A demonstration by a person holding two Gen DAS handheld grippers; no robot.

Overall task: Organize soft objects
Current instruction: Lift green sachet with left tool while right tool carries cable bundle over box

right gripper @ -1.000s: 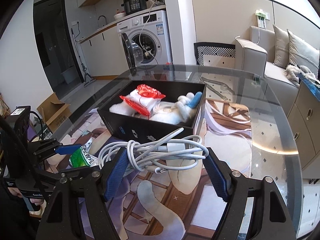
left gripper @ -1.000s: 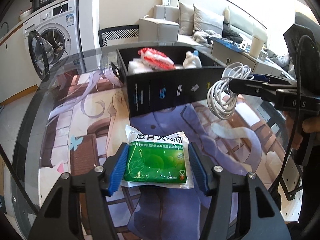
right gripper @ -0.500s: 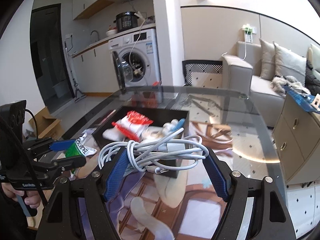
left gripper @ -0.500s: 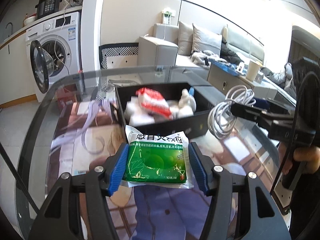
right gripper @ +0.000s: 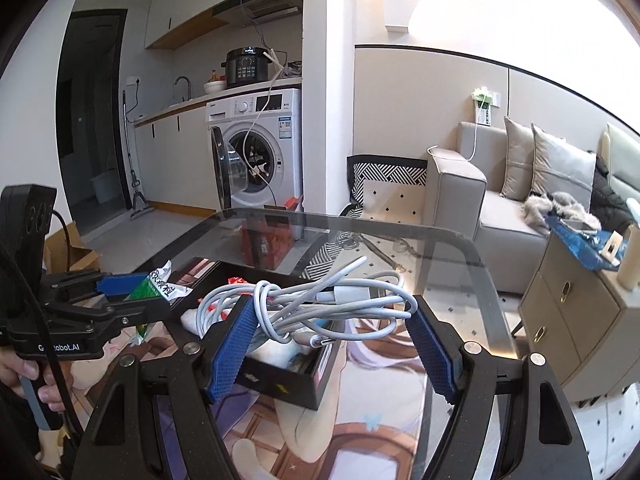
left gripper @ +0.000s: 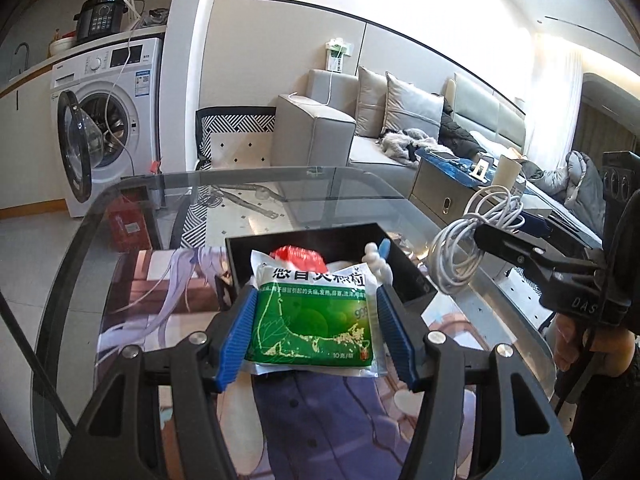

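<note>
My left gripper [left gripper: 316, 334] is shut on a green and white medicine packet [left gripper: 314, 320] and holds it in the air in front of the black box [left gripper: 416, 280]. My right gripper [right gripper: 332, 340] is shut on a coiled white cable [right gripper: 320, 308] above the same black box [right gripper: 288, 384]. The box holds a red and white pack [left gripper: 298, 254] and white soft things [left gripper: 376, 266]. The right gripper with the cable [left gripper: 472, 248] shows at the right of the left wrist view. The left gripper with the packet [right gripper: 160, 286] shows at the left of the right wrist view.
The box stands on a glass table [left gripper: 280, 188] with a printed anime mat [right gripper: 360, 432]. A washing machine [left gripper: 108, 120] with its door open and a grey sofa [right gripper: 500, 200] lie beyond. A low cabinet [right gripper: 576, 328] stands right of the table.
Both grippers have risen with their loads. The box now sits lower and closer under them in both views. Both grips are unchanged.
</note>
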